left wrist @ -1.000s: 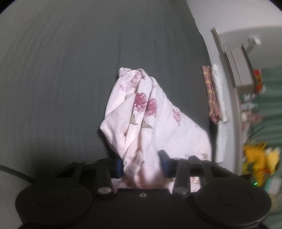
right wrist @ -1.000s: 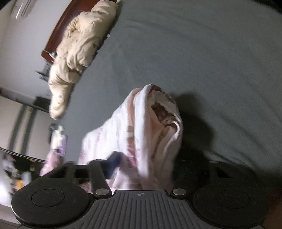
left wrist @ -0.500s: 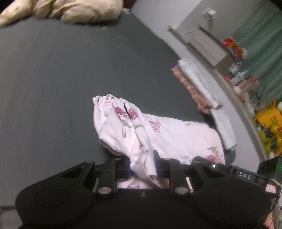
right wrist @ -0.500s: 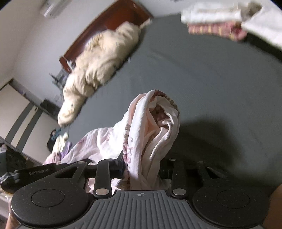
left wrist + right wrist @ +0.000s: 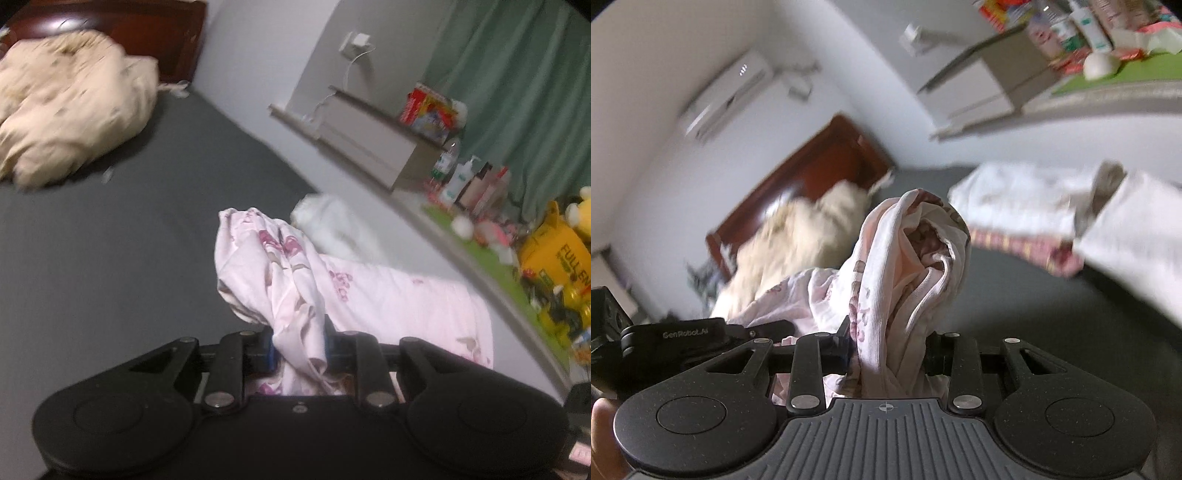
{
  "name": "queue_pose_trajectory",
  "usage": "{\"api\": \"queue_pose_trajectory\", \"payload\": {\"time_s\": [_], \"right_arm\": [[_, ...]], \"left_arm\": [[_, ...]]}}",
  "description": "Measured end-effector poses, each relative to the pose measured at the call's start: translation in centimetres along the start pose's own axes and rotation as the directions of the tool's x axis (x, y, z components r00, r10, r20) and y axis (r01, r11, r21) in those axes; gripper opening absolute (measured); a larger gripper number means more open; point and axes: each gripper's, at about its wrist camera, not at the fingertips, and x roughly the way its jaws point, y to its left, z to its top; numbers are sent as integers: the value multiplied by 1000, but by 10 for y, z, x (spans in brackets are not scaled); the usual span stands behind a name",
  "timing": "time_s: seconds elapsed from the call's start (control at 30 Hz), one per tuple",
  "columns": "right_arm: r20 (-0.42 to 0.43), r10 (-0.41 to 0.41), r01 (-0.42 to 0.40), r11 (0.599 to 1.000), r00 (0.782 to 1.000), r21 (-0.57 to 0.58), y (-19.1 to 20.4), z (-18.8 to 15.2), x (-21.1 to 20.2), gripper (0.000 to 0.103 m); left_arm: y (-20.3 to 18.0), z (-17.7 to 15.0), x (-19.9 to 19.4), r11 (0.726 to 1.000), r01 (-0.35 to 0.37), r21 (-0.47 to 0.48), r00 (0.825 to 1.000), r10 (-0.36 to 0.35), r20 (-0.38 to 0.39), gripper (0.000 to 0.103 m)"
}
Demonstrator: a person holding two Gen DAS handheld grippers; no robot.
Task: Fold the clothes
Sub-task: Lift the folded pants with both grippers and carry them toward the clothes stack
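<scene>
Soft, light floral garment (image 5: 295, 280), surely limp and easy to slip. Left gripper (image 5: 298, 345) and right gripper (image 5: 886, 350) both clamped on bunched edges; better hold at flat corners.

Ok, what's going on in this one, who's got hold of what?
A person is working with two handheld grippers over a bed with a dark grey sheet. Both the left gripper and the right gripper are shut on bunched parts of one pink floral garment, which hangs between them. It is gathered, not yet laid flat or folded. A stack of folded clothes sits at the bed's far edge, and a cream duvet lies by the headboard.
</scene>
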Motion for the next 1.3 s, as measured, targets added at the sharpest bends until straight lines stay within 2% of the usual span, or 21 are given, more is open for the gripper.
{"api": "queue_pose_trajectory", "payload": {"time_s": [0.27, 0.53, 0.7, 1.03, 1.17, 1.3], "right_arm": [[131, -65, 59, 997, 989, 48, -47, 74, 46, 34], [174, -133, 93, 970, 976, 223, -107, 101, 81, 34], [200, -166, 105, 954, 966, 282, -131, 109, 91, 34], [193, -201, 133, 939, 960, 318, -155, 105, 99, 34], [170, -214, 144, 925, 962, 351, -167, 100, 95, 34], [154, -220, 146, 910, 963, 387, -176, 95, 92, 35]], "left_arm": [[-54, 90, 93, 994, 1, 105, 999, -6, 51, 20], [-92, 139, 185, 989, 18, 145, 998, -27, 62, 20], [-113, 150, 225, 978, 21, 209, 997, -36, 68, 20], [-111, 154, 279, 976, 37, 213, 997, -49, 52, 20], [-106, 150, 294, 980, 38, 197, 999, -44, 25, 20], [-96, 142, 306, 990, 16, 138, 1000, -19, 16, 20]]}}
